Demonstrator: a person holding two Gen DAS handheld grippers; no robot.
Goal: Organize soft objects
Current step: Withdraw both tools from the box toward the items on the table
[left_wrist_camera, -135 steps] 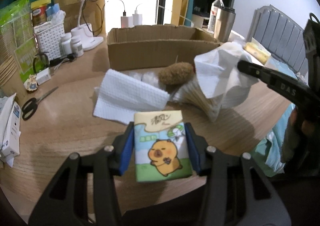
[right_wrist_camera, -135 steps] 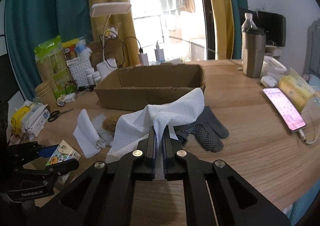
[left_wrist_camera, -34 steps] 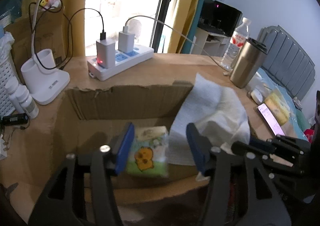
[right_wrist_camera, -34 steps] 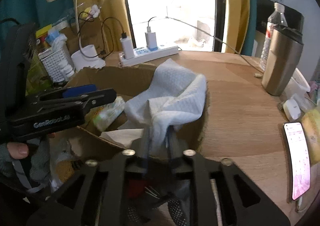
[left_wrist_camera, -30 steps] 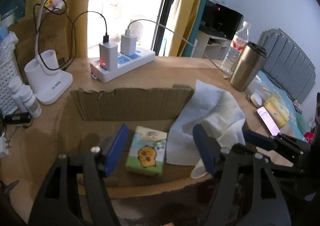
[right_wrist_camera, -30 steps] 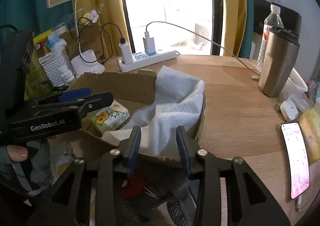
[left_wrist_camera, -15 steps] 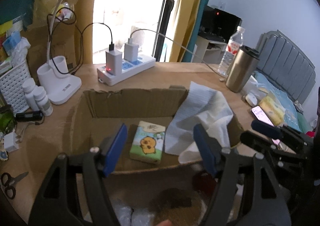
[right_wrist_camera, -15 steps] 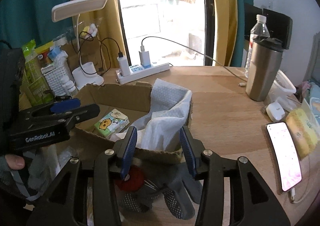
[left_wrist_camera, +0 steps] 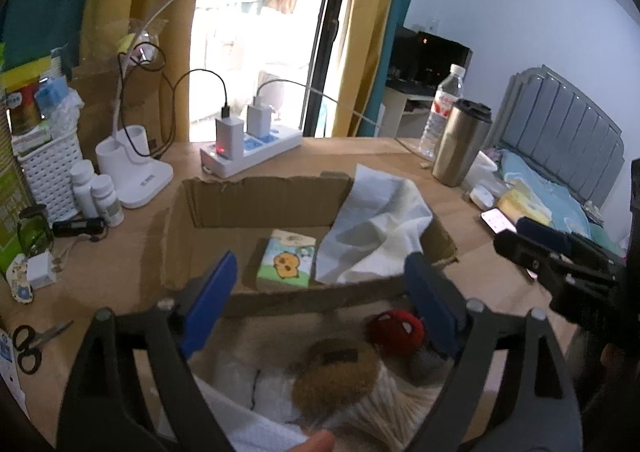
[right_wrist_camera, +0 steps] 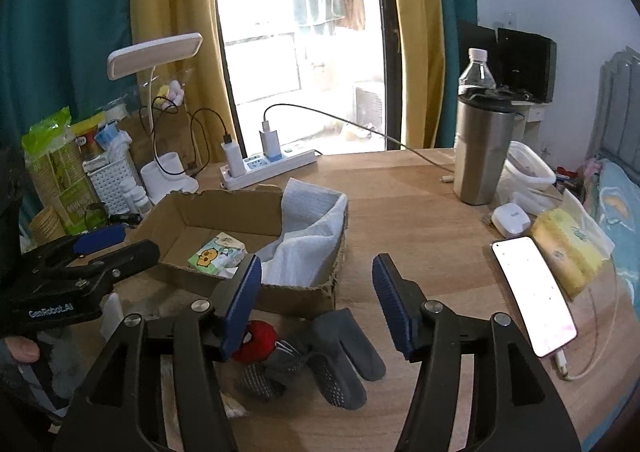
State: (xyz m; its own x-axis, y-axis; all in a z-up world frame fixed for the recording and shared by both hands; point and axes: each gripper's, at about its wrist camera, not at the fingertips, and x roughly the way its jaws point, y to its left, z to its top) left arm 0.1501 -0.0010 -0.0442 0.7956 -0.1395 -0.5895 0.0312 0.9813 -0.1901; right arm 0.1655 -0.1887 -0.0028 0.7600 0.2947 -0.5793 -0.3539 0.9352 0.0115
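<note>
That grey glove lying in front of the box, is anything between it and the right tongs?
Nothing visible blocks it. The right tongs, open and empty, hang just above the glove. A red plush lies against the glove's left side, so it might get nudged. The box wall beyond is low.

Left wrist view looks along my left gripper [left_wrist_camera: 320, 304], tilted down, close above the cardboard box [left_wrist_camera: 256, 199], window ahead. Right wrist view sits to the right, same heading, over my right gripper [right_wrist_camera: 318, 306], slightly farther back. Both share the box, power strip [right_wrist_camera: 268, 165] and steel tumbler [left_wrist_camera: 460, 149].
</note>
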